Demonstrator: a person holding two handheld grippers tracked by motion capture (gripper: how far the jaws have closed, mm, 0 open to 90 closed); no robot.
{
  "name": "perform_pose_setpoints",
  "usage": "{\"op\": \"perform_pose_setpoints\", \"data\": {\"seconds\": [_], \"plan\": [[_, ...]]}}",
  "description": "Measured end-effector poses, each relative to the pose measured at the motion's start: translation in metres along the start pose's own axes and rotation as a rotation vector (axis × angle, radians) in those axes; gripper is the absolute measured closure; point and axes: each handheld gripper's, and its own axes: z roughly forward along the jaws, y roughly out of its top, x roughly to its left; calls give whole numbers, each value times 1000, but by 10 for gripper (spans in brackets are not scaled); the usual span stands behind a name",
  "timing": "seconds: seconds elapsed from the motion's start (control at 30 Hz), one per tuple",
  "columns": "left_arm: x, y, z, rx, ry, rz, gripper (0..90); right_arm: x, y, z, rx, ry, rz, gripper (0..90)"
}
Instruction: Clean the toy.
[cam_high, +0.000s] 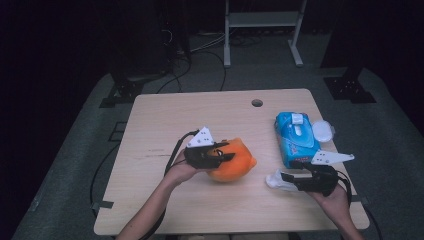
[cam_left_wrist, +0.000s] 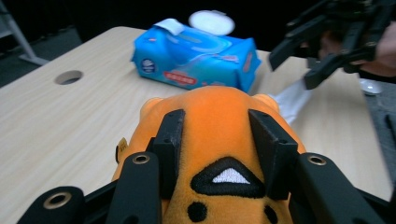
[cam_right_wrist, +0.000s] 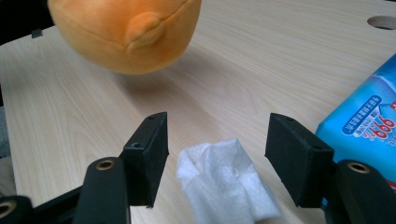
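Orange plush is what catches the eye: a round soft toy (cam_high: 232, 161) sits clamped between the jaws of the left hand-held gripper (cam_high: 220, 156), near the middle of the pale wooden surface (cam_high: 165, 120). In the left gripper view the two black jaws press into the toy's sides, with a stitched black triangle and dark dots on the fabric between them. In the right gripper view the toy seems to hang just above the wood with a soft shadow beneath it, though I cannot tell whether it is fully clear.

Over at the right, the right hand-held gripper (cam_high: 287, 179) hovers low with its jaws standing apart and nothing pinched. A crumpled white wipe (cam_right_wrist: 224, 184) lies on the surface between them, and the jaws stand clear of it on either side.

Just beyond that gripper lies a blue pack of wet wipes (cam_high: 296, 136), flat on the wood with its white flap folded open. A small round white lid (cam_high: 322, 131) rests just beside the pack at the right edge. A round cable hole (cam_high: 257, 103) is cut into the surface near the far edge. A forearm comes in from the near side behind each gripper, and black cables trail off the near left corner.
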Motion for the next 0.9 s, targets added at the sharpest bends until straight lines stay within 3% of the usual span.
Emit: {"op": "perform_pose_setpoints", "data": {"seconds": [0.2,0.53,0.9], "plan": [[20,-2,3,10,50,-17,585,-3,-1,2,0,2,5,376],[41,-12,16,33,85,-44,582,-3,0,3,5,-6,-2,365],[45,-29,29,62,75,-69,526,-4,1,2,5,-11,-5,350]]}}
